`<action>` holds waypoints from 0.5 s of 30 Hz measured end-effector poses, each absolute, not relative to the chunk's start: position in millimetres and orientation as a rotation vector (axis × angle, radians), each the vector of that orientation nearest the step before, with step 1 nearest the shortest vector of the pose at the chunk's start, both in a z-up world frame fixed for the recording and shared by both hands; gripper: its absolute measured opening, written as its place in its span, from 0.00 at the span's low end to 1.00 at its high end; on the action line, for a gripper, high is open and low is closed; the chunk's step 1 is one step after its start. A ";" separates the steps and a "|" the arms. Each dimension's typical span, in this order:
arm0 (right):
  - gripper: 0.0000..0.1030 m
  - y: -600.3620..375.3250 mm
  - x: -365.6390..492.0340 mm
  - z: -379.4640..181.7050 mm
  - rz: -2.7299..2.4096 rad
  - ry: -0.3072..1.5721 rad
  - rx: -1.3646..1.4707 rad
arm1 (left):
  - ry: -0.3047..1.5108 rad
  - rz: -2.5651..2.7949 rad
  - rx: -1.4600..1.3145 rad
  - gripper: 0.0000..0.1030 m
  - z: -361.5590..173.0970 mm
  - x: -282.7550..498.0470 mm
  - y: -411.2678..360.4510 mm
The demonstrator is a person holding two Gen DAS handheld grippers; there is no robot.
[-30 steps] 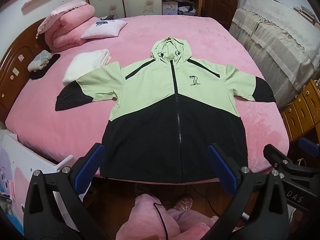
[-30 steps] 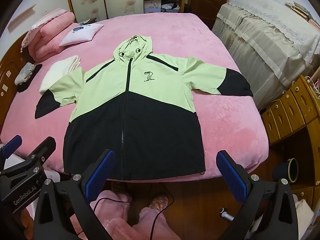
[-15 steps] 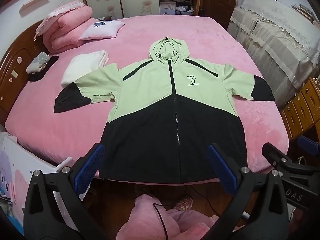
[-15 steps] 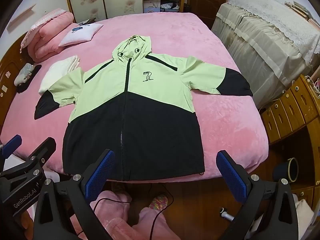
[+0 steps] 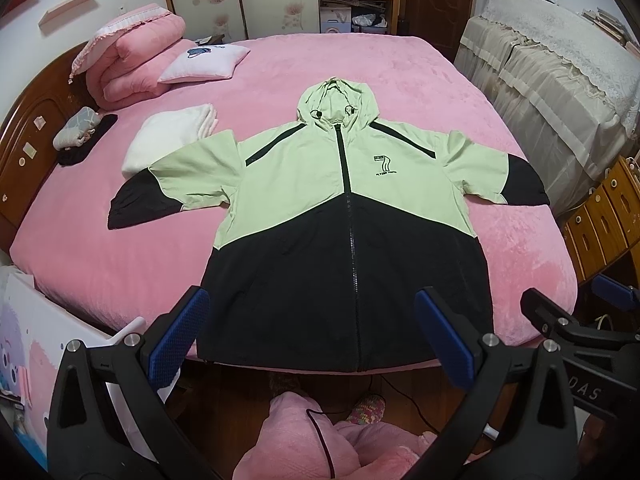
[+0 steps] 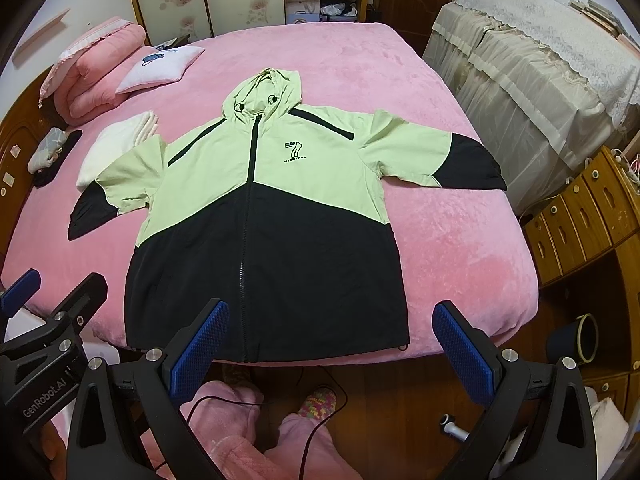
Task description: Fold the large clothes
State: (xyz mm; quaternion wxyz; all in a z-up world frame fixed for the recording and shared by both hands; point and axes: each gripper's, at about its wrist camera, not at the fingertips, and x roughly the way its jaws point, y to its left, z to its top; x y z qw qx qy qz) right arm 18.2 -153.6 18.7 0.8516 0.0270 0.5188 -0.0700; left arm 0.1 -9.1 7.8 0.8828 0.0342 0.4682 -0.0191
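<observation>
Both grippers, the left gripper point(image 5: 308, 332) and the right gripper point(image 6: 332, 342), are held apart and empty at the bottom of each frame. Mid-frame, the jacket point(image 5: 348, 240) is spread flat, zipped, on the bed point(image 5: 400, 72), its hem at the near edge.

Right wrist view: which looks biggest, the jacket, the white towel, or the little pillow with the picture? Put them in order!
1. Jacket, by far the biggest.
2. White towel and pillow look alike in size; the pillow lies farther from the camera and the jacket's sleeve covers part of the towel, so I won't rank them.
</observation>
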 end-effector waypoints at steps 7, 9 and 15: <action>1.00 -155.3 20.6 17.7 -0.145 1.093 0.058 | 0.972 -0.041 0.074 0.99 8.5 0.6 -8.7; 1.00 -156.2 21.7 17.4 -0.145 1.093 0.059 | 0.971 -0.040 0.076 0.99 8.9 1.8 -8.4; 1.00 -158.4 25.2 16.9 -0.146 1.093 0.059 | 0.966 -0.032 0.080 0.99 13.0 6.5 -8.5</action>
